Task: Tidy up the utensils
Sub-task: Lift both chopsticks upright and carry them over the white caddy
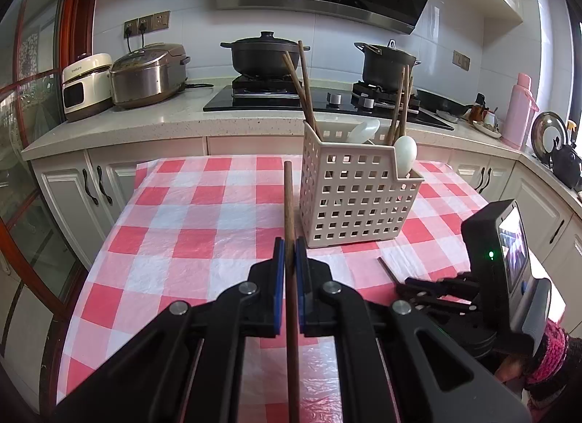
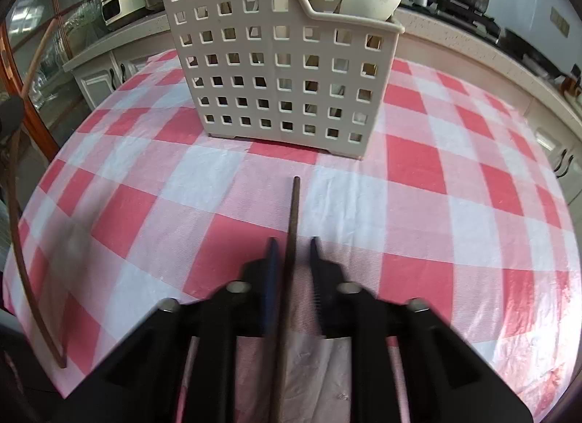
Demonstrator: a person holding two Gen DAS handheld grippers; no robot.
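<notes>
Left gripper: the left gripper (image 1: 290, 259) is clamped on a long brown wooden chopstick (image 1: 288, 204), its blue pads pressed to both sides of the shaft. The stick juts forward past the fingertips and runs back beneath the gripper body.
Right gripper: the right gripper (image 2: 294, 241) is tipped steeply down at the cloth with its jaws parted. A second brown chopstick (image 2: 295, 204) lies between them, and cloth shows between it and the right finger (image 2: 316, 263). It is not squeezed, though the fingers are slightly blurred.
Bench: a bench under a red-and-white checked plastic cloth (image 1: 182, 241), standing in front of the kitchen cabinets.
Holder: a cream perforated plastic utensil basket (image 1: 356, 197) stands upright on the cloth. It already holds brown chopsticks (image 1: 303, 88) and two white spoons (image 1: 405, 153).
Left view only: the right gripper (image 1: 402, 283) seen from outside, low at the right, its tips down at the cloth over the near end of the second chopstick (image 1: 385, 268). A pink knitted sleeve (image 1: 549, 354) sits behind it.
Right view only: the second chopstick lies flat, its far end pointing at the basket (image 2: 276, 59) and stopping short of it. The held chopstick (image 2: 18, 241) shows as a bent line along the left edge — clear of the basket.
</notes>
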